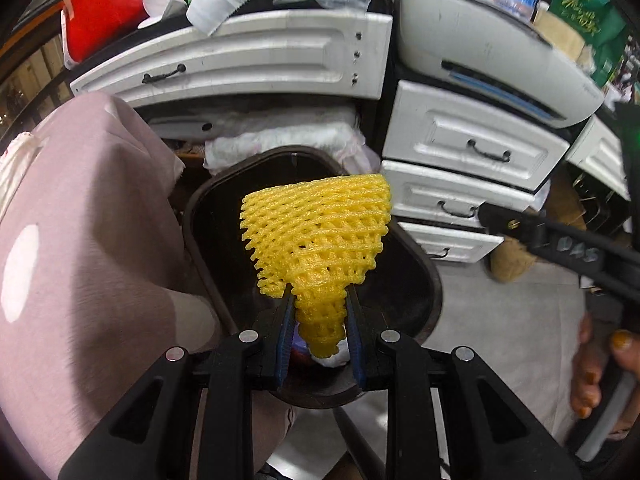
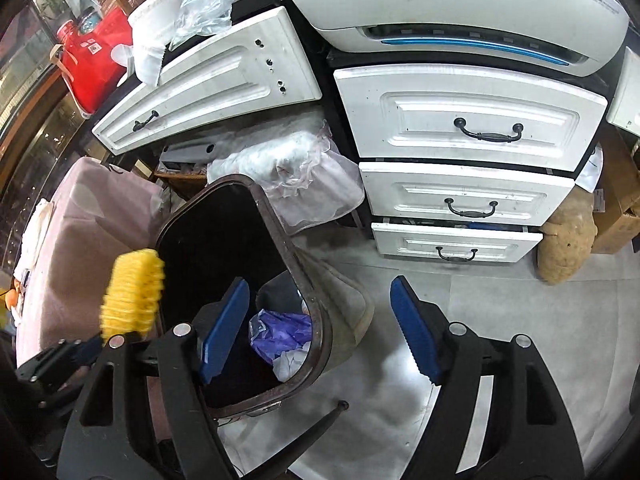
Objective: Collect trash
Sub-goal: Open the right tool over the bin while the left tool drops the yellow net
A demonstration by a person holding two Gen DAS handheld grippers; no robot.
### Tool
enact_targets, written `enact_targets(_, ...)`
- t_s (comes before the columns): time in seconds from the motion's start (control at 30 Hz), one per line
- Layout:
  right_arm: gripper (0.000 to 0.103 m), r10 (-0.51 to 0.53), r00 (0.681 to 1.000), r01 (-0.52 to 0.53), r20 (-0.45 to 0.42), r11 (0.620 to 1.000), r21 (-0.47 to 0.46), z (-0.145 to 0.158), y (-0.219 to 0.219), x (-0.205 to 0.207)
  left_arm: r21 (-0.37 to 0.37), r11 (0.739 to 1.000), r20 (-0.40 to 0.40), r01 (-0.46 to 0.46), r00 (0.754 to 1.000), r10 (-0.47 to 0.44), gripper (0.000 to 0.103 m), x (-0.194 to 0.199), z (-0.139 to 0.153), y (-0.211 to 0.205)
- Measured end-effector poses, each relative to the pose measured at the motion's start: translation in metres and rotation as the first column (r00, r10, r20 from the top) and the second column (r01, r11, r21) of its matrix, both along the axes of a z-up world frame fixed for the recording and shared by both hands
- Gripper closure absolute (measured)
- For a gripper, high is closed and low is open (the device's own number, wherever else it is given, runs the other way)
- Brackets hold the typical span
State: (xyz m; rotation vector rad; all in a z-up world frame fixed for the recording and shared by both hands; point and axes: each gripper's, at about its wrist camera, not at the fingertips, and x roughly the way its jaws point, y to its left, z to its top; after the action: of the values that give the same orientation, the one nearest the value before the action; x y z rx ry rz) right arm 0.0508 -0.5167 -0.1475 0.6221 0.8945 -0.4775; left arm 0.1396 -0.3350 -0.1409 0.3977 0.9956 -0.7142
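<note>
1. The left gripper pinches the narrow end of a yellow foam mesh fruit sleeve above the dark brown plastic trash bin
2. The right gripper stands wide open and empty, over the bin's rim, near white drawers

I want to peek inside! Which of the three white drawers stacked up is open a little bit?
The bottom drawer of the stack. A dark gap shows along its top edge with something blue inside, while the middle drawer and top drawer sit shut.
</note>
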Motion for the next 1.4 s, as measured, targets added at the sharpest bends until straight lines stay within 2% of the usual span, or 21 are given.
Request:
enact_targets(0.2, 0.030, 0.002, 1.000, -0.002, 0.001, 1.000, 0.000, 0.000, 0.001, 0.001, 0.045, 0.999, -0.025, -0.009, 1.000, 0.010, 0.077, 0.006, -0.018, -0.004)
enact_targets(0.27, 0.030, 0.004, 1.000, -0.004, 0.002, 1.000, 0.001, 0.000, 0.002, 0.001, 0.061, 0.998, -0.022, -0.004, 1.000, 0.005, 0.068, 0.008, -0.022, -0.008)
enact_targets(0.33, 0.029, 0.005, 1.000, -0.005, 0.002, 1.000, 0.000, 0.000, 0.003, 0.001, 0.069, 0.998, -0.019, 0.000, 1.000, 0.002, 0.045, 0.008, -0.025, -0.010)
enact_targets(0.4, 0.026, 0.003, 1.000, -0.003, 0.005, 1.000, -0.001, 0.001, 0.003, 0.001, 0.066, 0.998, -0.015, 0.004, 1.000, -0.003, 0.031, 0.008, -0.026, -0.010)
enact_targets(0.53, 0.022, -0.003, 1.000, 0.003, 0.012, 1.000, -0.009, 0.004, 0.003, 0.001, 0.057, 0.998, -0.009, 0.029, 1.000, -0.028, 0.018, 0.003, -0.024, -0.011)
enact_targets(0.67, 0.019, -0.018, 1.000, 0.019, 0.025, 1.000, -0.016, 0.009, 0.000, -0.002, 0.037, 0.998, -0.004, 0.042, 0.999, -0.041, 0.014, -0.002, -0.016, -0.011)
enact_targets(0.9, 0.019, -0.008, 0.999, 0.009, 0.043, 0.999, -0.032, 0.023, 0.006, 0.000, -0.043, 0.998, 0.000, 0.053, 0.999, -0.053, 0.009, -0.017, 0.015, 0.003)
enact_targets(1.17, 0.019, 0.143, 0.985, -0.133, 0.098, 0.985, -0.108, 0.063, 0.055, 0.028, -0.113, 0.993, 0.058, 0.044, 0.998, -0.038, 0.006, -0.029, 0.052, 0.045)
enact_targets(1.4, 0.017, 0.329, 0.937, -0.303, 0.120, 0.934, -0.191, 0.095, 0.121, 0.063, -0.121, 0.992, 0.120, -0.029, 0.992, 0.044, 0.006, -0.019, 0.071, 0.095)
